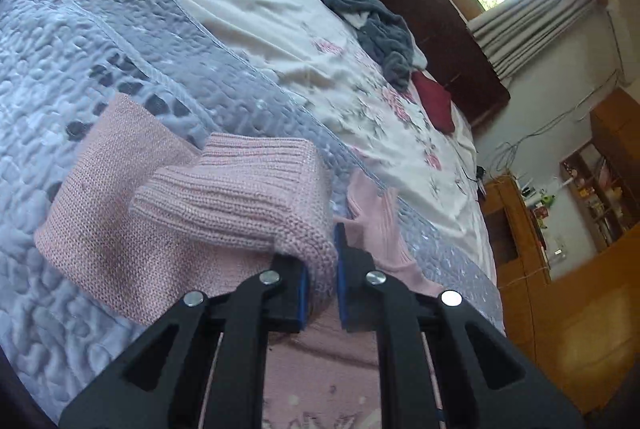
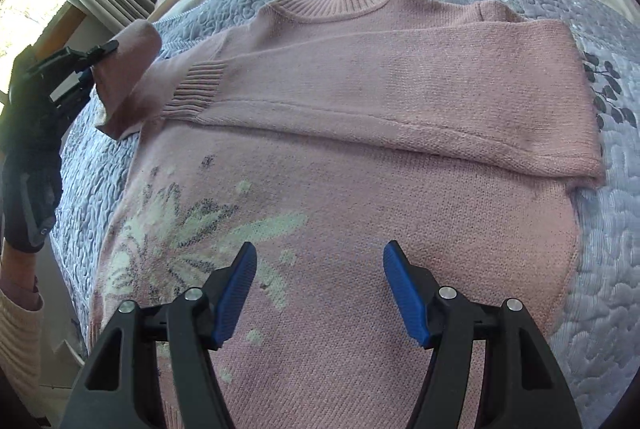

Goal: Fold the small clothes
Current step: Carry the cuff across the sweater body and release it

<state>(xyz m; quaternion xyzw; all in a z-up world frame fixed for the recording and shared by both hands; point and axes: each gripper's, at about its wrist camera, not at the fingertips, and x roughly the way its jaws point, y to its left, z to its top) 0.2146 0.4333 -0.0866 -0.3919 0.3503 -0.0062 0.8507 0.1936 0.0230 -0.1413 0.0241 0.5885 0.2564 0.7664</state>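
A pink knit sweater (image 2: 360,189) with a pale flower pattern lies flat on the grey quilt (image 2: 608,229), collar at the far end. One sleeve is folded across its chest, the ribbed cuff (image 2: 196,89) pointing left. My left gripper (image 1: 320,277) is shut on the other sleeve (image 1: 224,189) and holds it lifted above the quilt. In the right wrist view that left gripper (image 2: 94,63) shows at the left edge with the sleeve (image 2: 128,77) hanging from it. My right gripper (image 2: 320,289) hovers open over the sweater's lower body, nothing between its blue pads (image 2: 236,293).
A floral sheet (image 1: 320,41) covers the bed past the quilt, with a grey garment heap (image 1: 372,25) and a dark red item (image 1: 436,97) near the dark headboard (image 1: 420,5). Wooden cabinets (image 1: 520,229) stand beside the bed. A gloved hand (image 2: 32,157) holds the left gripper.
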